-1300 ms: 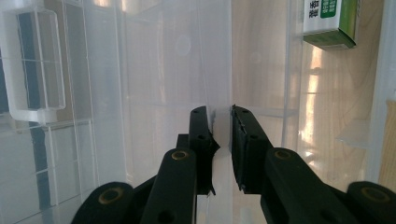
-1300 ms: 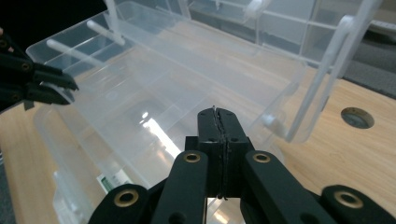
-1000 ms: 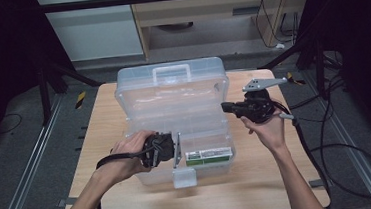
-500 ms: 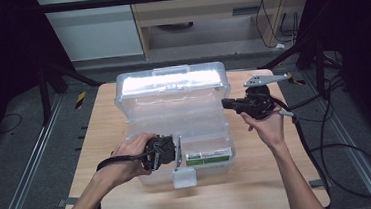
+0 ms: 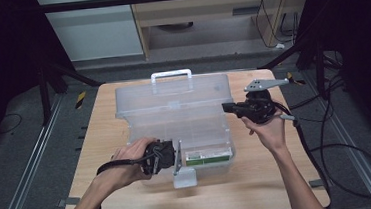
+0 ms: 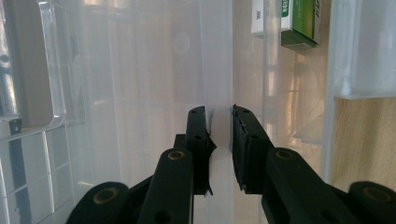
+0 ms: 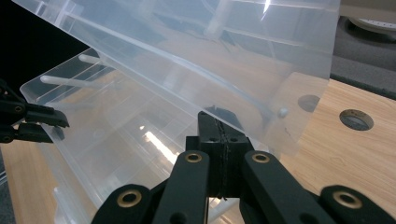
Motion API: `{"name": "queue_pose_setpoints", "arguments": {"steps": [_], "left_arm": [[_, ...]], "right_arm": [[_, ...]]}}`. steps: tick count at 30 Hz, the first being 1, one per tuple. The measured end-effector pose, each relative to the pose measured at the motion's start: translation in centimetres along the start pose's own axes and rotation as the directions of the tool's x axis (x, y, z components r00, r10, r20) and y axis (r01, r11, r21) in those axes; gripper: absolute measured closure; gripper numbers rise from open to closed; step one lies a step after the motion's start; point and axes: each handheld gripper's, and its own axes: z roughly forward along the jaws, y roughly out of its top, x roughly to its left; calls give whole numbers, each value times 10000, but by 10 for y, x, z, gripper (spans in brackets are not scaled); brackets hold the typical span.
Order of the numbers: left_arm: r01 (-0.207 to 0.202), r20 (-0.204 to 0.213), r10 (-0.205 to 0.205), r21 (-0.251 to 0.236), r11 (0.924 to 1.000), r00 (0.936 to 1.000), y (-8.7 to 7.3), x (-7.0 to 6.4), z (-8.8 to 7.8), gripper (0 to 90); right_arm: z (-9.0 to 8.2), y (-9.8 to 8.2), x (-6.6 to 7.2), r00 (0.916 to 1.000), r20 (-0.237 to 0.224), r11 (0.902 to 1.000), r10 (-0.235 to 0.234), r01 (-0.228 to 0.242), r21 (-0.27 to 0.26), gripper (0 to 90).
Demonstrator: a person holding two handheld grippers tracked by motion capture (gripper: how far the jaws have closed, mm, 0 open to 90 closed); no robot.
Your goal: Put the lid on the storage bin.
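Gripping the left end wall of the clear, ribbed plastic storage box [image 5: 176, 135], the left gripper [image 5: 170, 156] sits at about seven o'clock on the light wooden table [image 5: 260, 189]. In the left gripper view its two black jaws stand a narrow way apart with the thin translucent wall [image 6: 219, 93] between them. They have just been easing apart, and whether the pads still press on the wall I cannot tell through the glare.

The box lies with its long axis running nine to three o'clock across the table, so each hand has one end. Its hinged clear lid [image 5: 173, 98], carrying a white bail handle [image 5: 171, 75] at twelve o'clock, stands part-raised and tilted over the tub. A green-and-white cardboard packet [image 5: 207, 157] lies flat inside, against the near wall at about six o'clock.

The right gripper [image 5: 231, 108] reaches in from three o'clock, jaws fully closed. In the right gripper view its shut tips lie just under the lid's lower edge [image 7: 243, 112], seemingly propping it rather than pinching it. That hand is the nearer to the lid, so the lid's next swing, judged from here, falls to it.
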Motion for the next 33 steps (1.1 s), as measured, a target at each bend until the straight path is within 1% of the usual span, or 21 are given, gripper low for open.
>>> {"name": "queue_pose_setpoints", "arguments": {"steps": [2, 5, 9, 10, 12, 13, 14, 15, 16, 18, 20, 22, 23, 24, 26, 27, 28, 29, 31, 32, 33], "left_arm": [[112, 62, -111, -112, 9999, 9999, -1, 1, 0, 757], [207, 205, -205, -89, 9997, 9996, -1, 3, -3, 743], [514, 213, -503, -583, 9970, 9985, -5, 7, -16, 719], [607, 189, -597, -580, 9965, 9980, -6, 8, -20, 718], [922, 135, -913, -909, 9916, 9957, -10, 9, -26, 714], [1136, 142, -1127, -954, 9889, 9935, -13, 11, -29, 710], [1495, 110, -1492, -1057, 9831, 9888, -19, 13, -32, 691], [1495, 110, -1492, -1057, 9831, 9888, -19, 13, -32, 690], [1763, 104, -1763, -1197, 9770, 9843, -25, 16, -35, 690], [2320, 63, -2335, -1405, 9625, 9723, -34, 19, -38, 698], [2884, 34, -2914, -1535, 9451, 9566, -43, 21, -40, 703], [3325, 68, -3359, -1613, 9292, 9419, -51, 22, -40, 704], [3655, 94, -3694, -1707, 9150, 9292, -56, 23, -40, 704], [3859, 176, -3890, -1738, 9060, 9211, -59, 23, -40, 708], [4277, 165, -4325, -1872, 8843, 9015, -67, 23, -40, 730], [4496, 102, -4564, -1929, 8722, 8897, -71, 22, -40, 730], [4770, 91, -4856, -2043, 8548, 8741, -77, 22, -40, 736], [4972, 75, -5074, -2124, 8413, 8617, -81, 21, -39, 748], [5364, -82, -5520, -2246, 8135, 8338, -91, 20, -39, 761], [5562, -116, -5736, -2294, 7988, 8190, -96, 20, -39, 771], [5808, -138, -6002, -2354, 7793, 7997, -100, 20, -39, 779]], "right_arm": [[-1, -1, 0, 10000, -61, 10000, -18, 18, 6, 900], [-2, -2, 1, 9999, -110, 10000, -26, 26, 29, 900], [-2, -4, 1, 9999, -109, 10000, -35, 36, 55, 900], [-2, -4, 1, 9999, -131, 10000, -17, 18, 60, 900], [-2, -4, 1, 9999, -122, 10000, -19, 20, 68, 900], [-2, -4, 2, 9999, -126, 10000, -11, 12, 80, 900], [-2, -4, 2, 9999, -107, 9999, -66, 67, 109, 900], [-2, -4, 2, 9999, -107, 9999, -66, 67, 109, 900], [-2, -4, 2, 9999, -103, 9999, -58, 59, 109, 900], [-3, -5, 2, 9999, -111, 9999, -47, 48, 137, 900], [-3, -5, 2, 9999, -151, 9999, -54, 56, 116, 900], [-3, -5, 2, 9999, -155, 9999, -49, 51, 131, 900], [-3, -6, 2, 9999, -132, 9999, -60, 62, 137, 900], [-3, -6, 2, 9999, -149, 9999, -60, 62, 135, 900], [-4, -7, 2, 9998, -157, 9999, -83, 85, 147, 900], [-4, -7, 2, 9998, -157, 9999, -83, 85, 147, 900], [-4, -7, 3, 9998, -161, 9998, -85, 88, 163, 900], [-5, -8, 3, 9999, -157, 9998, -64, 67, 190, 900], [-5, -8, 3, 9998, -157, 9998, -94, 97, 193, 900], [-6, -9, 4, 9998, -161, 9998, -92, 95, 200, 900], [-6, -9, 4, 9998, -169, 9997, -110, 114, 200, 900]]}}
